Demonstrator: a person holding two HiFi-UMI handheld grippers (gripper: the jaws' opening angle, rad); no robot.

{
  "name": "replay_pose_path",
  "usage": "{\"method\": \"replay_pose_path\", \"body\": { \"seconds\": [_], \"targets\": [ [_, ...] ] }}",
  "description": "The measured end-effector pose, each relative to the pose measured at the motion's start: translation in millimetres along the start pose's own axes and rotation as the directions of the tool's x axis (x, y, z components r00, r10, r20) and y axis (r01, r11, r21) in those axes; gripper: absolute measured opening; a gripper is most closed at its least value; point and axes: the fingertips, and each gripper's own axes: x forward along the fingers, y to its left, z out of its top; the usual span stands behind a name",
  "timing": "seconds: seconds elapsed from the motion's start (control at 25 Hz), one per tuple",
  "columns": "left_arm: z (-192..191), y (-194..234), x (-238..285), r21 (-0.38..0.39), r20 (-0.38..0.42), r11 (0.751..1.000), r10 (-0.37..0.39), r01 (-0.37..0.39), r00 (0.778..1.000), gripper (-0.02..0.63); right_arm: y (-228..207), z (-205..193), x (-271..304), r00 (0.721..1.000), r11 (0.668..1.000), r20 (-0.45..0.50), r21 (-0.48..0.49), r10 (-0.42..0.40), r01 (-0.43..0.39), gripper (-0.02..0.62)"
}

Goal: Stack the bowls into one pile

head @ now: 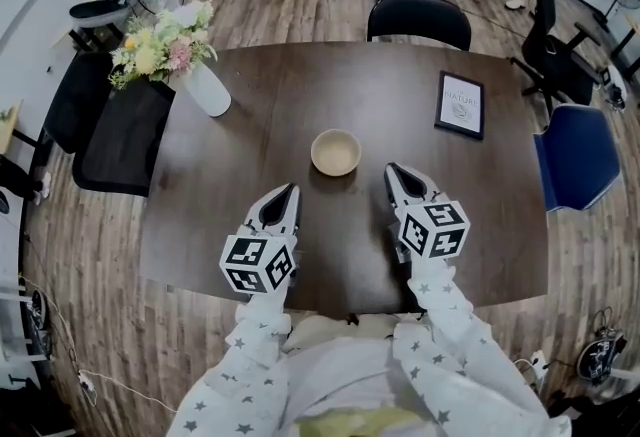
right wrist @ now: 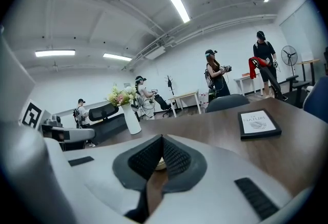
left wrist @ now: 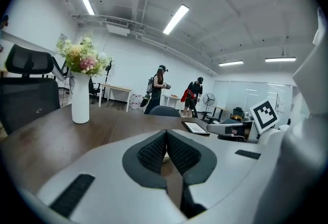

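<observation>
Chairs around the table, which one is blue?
The chair on the right, nearest the framed card; the far-side chair and the left-end chair are black.

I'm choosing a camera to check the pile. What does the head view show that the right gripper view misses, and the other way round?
Head view only: the bowl whole, the starred sleeves, the marker cube on the right gripper. Right gripper view only: ceiling lights, that gripper's shut jaws close up. Both: the vase of flowers, the framed card, the table, the left gripper.

Black-framed card [right wrist: 259, 123] reads "NATURE"; smaller print above illegible.
</observation>
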Motion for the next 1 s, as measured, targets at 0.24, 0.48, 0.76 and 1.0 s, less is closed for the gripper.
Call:
{"method": "replay_pose_path", "body": {
  "seconds": [0.24, 0.48, 0.76, 1.0],
  "targets": [
    [14.9, -7.0, -9.6, 0.064, 0.031, 0.998, -0.026, 0.024, 0.999, 0.026, -3.5, 18.9, -22.4, 0.995, 1.0, 0.095, 0.031, -0.004, 0.001, 0.021],
    [33.0, -9.6, -15.8, 0.131, 0.064, 0.991, -0.051, 0.042, 0.997, 0.025, -2.0, 40.5, -39.2, 0.987, 0.999, 0.16, 0.029, -0.024, 0.019, 0.021],
    [53.0, -3.7, -22.0, 0.145, 0.109, 0.989, -0.056, 0.04, 0.992, 0.025, 5.8, 59.9, -52.3, 0.979, 1.0, 0.202, 0.014, -0.026, 0.024, 0.021],
    [63.9, 5.4, -28.0, 0.142, 0.141, 0.99, -0.036, 0.015, 0.989, 0.025, 10.1, 67.9, -59.1, 0.974, 0.999, 0.223, -0.024, -0.033, 0.039, 0.021]
  ]
}}
